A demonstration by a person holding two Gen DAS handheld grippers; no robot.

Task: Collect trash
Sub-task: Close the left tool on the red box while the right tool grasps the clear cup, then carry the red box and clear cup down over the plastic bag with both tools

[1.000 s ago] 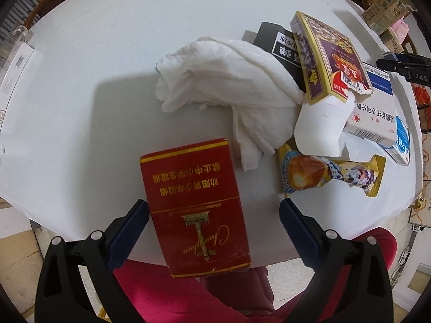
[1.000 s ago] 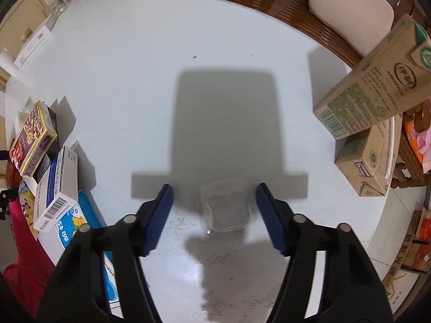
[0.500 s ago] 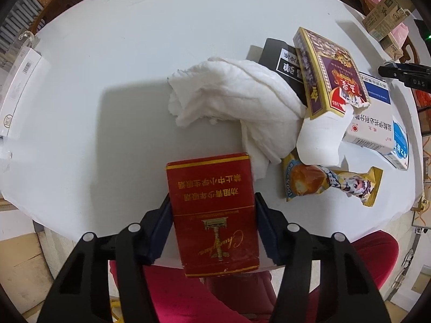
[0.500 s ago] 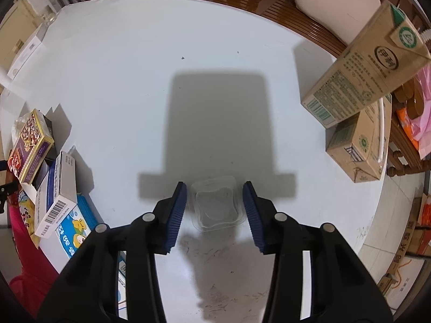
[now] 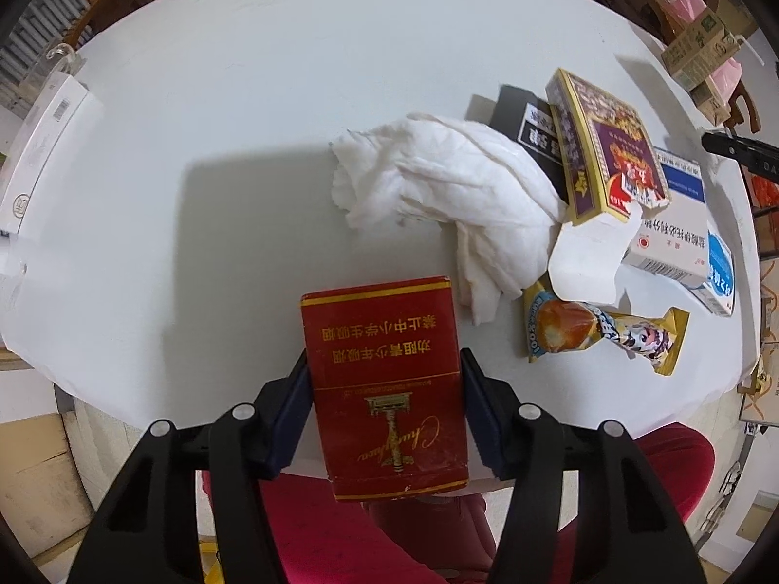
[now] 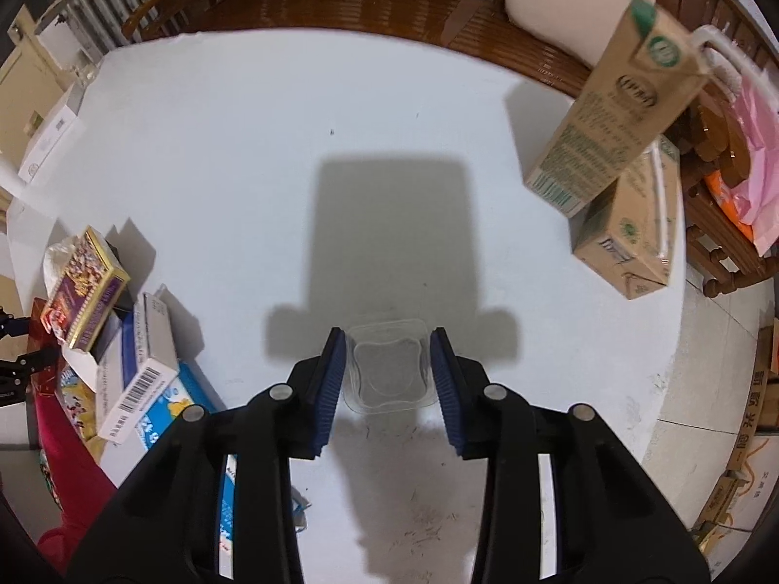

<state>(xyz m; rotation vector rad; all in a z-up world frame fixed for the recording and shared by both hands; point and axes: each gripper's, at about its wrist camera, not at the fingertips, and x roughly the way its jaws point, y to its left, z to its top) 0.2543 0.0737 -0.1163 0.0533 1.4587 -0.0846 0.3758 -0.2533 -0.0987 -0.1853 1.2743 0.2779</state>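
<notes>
My left gripper (image 5: 384, 379) is shut on a red cigarette pack (image 5: 384, 379) at the near edge of the white round table (image 5: 243, 97). Beyond it lie a crumpled white tissue (image 5: 453, 185), a purple and gold box (image 5: 608, 151), a black pack (image 5: 530, 121), a white medicine box (image 5: 672, 233) and a yellow snack wrapper (image 5: 603, 331). My right gripper (image 6: 387, 370) is shut on a clear plastic cup (image 6: 387, 370) resting on the table (image 6: 292, 146). The same pile shows at the left of the right wrist view, with the purple box (image 6: 85, 287).
Two brown cartons (image 6: 623, 117) stand at the table's right edge, one leaning on the other. A wooden bench (image 6: 389, 5) with a beige cushion (image 6: 574, 0) runs behind the table. A white box (image 5: 44, 141) lies at the far left. Red clothing (image 5: 341, 535) is below the edge.
Both grippers closed: the left one on the red cigarette pack, the right one on the clear plastic cup. Both views moved a little back from the table.
</notes>
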